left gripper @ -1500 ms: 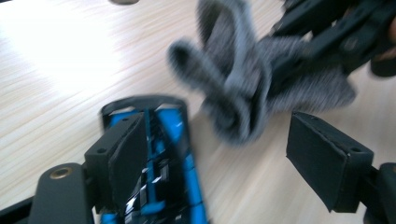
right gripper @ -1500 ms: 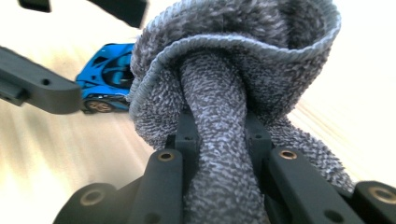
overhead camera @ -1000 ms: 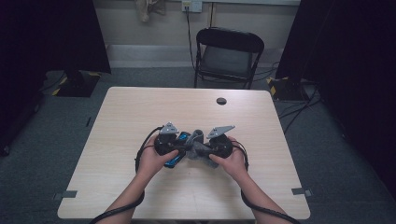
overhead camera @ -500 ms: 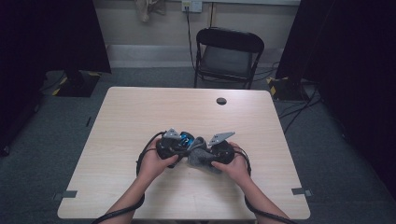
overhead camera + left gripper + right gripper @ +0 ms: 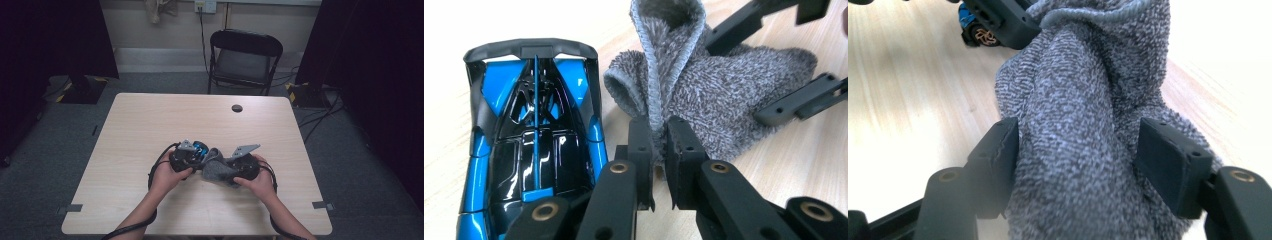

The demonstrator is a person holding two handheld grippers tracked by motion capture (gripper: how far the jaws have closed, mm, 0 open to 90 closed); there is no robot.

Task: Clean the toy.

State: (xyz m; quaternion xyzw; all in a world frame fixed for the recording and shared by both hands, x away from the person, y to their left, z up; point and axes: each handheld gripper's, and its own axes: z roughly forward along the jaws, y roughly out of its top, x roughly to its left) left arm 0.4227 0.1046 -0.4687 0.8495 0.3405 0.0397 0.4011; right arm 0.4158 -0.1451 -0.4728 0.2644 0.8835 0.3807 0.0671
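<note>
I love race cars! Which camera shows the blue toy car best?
The left gripper view: the toy car lies close up beside the grey cloth, its blue and black body sharp. The high view shows it as a small blue spot; the right gripper view catches a wheel.

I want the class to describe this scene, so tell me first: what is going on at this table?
A person at a wooden table works with a gripper in each hand. The left gripper is shut on a fold of a grey towel, right beside a blue and black toy car. The right gripper has the bunched towel between its fingers, which have just been opening. Both hands are close together near the table's front edge.
</note>
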